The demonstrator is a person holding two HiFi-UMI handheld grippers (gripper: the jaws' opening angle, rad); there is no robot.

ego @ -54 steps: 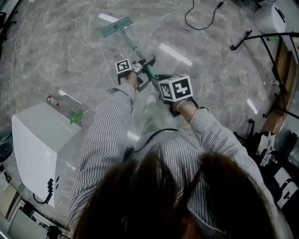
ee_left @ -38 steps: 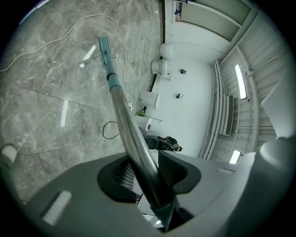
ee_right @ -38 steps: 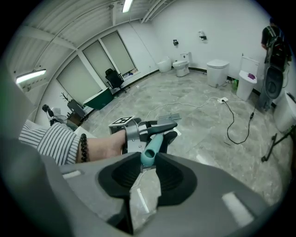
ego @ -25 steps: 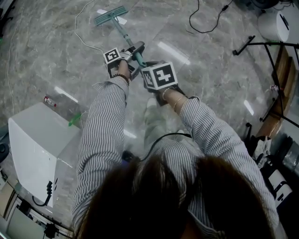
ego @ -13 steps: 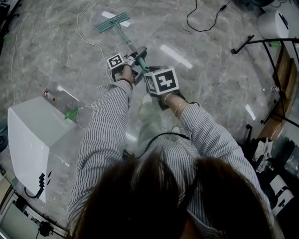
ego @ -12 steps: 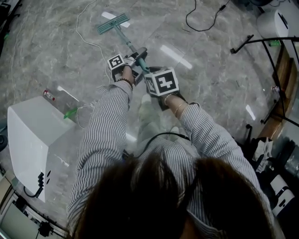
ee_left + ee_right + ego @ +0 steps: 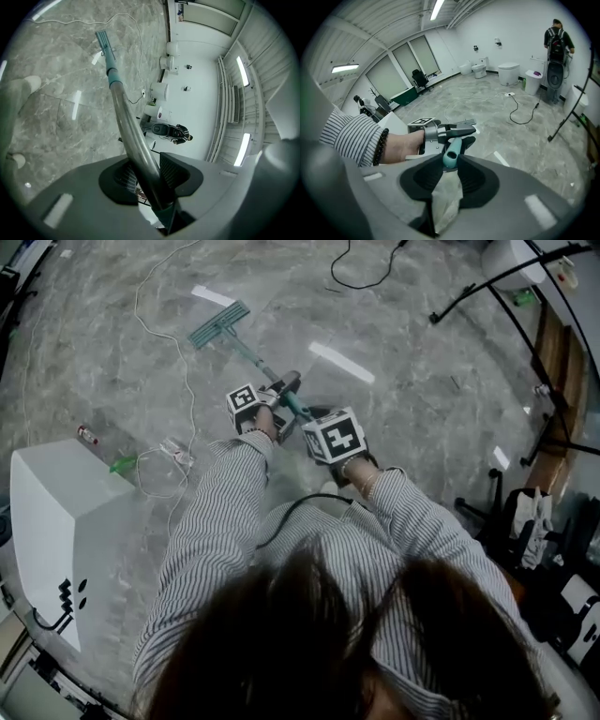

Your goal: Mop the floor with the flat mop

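Observation:
The flat mop's teal head (image 7: 217, 324) lies on the grey marble floor, and its pole (image 7: 265, 369) slants down toward me. My left gripper (image 7: 281, 390) grips the pole lower down; its jaws are closing on the metal pole (image 7: 126, 126), which runs up to the mop head (image 7: 105, 40). My right gripper (image 7: 314, 420) sits just behind it and is shut on the teal end of the handle (image 7: 451, 157). In the right gripper view, the left gripper (image 7: 452, 131) shows just ahead on the pole.
A white box (image 7: 52, 540) stands at the left, with a small bottle (image 7: 86, 435) and a green item (image 7: 122, 463) beside it. A white cable (image 7: 183, 362) trails past the mop head. Black stands (image 7: 487, 287) and a black cable (image 7: 361, 277) are at the right. A person (image 7: 557, 35) stands far off.
Both grippers and the mop have slid across the floor; the mop head now lies lower in the head view, close to the white cable. Both grips have held.

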